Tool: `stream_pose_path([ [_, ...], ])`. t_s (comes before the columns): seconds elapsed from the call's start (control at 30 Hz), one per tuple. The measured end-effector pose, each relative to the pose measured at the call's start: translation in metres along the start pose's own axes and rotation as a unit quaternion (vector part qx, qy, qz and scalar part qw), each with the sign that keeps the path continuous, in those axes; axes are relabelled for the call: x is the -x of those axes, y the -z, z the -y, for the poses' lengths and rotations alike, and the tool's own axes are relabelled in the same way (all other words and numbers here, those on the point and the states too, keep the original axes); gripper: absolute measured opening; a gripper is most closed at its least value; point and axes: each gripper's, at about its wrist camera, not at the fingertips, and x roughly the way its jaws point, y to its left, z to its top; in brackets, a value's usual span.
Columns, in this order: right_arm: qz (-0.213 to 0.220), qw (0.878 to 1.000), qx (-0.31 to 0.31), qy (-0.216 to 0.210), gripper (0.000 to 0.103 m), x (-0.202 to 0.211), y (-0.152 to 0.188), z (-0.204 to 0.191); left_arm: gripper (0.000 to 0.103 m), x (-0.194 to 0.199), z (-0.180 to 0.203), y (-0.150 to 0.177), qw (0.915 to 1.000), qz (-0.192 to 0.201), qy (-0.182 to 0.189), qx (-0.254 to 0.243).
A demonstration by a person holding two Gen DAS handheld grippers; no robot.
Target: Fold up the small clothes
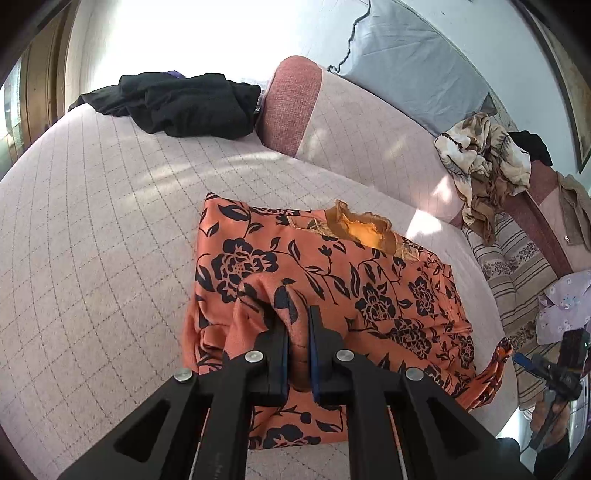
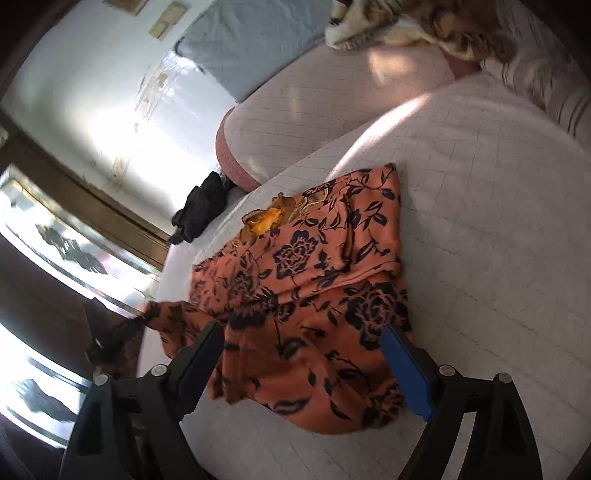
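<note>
Covering the bed [image 1: 92, 206], pale checked quilt [image 2: 480, 206]; sunlit wall [image 1: 177, 33] behind.

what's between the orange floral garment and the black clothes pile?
Left wrist view: only bare pale pink quilted sofa cover between the orange floral garment and the black clothes pile; nothing lying there.

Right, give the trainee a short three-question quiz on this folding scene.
1. True or false: the left gripper is shut on a fold of the orange floral garment.
2. How do the right gripper's jaws stand: A) wide apart, B) clamped on cloth, C) out of view?
3. What colour is the crumpled clothing at the far end of the pink quilted cover?

Key: 1 true; 2 A, with the garment lying loose between the fingers; 3 black.
</note>
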Motion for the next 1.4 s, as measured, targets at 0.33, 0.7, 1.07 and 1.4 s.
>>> stream_pose_path([
  [0.33,-0.148,0.960,0.237,-0.012,0.087,-0.063,-0.009,-0.032,0.009,0.018,-0.002,0.013,0.9999,-0.003,-0.010,0.006],
  [0.7,-0.167,0.953,0.241,-0.079,0.007,-0.081,-0.006,-0.044,0.009,0.040,0.004,0.017,0.9998,0.018,-0.011,-0.005],
  [1.07,0.032,0.995,0.091,-0.037,0.011,-0.107,-0.146,0.025,0.014,-0.030,-0.004,-0.100,0.9984,0.049,-0.029,0.000],
  [1.4,-0.017,0.999,0.001,0.039,0.076,-0.161,-0.118,0.094,0.068,-0.063,-0.062,-0.086,0.9925,0.039,-0.104,0.052],
])
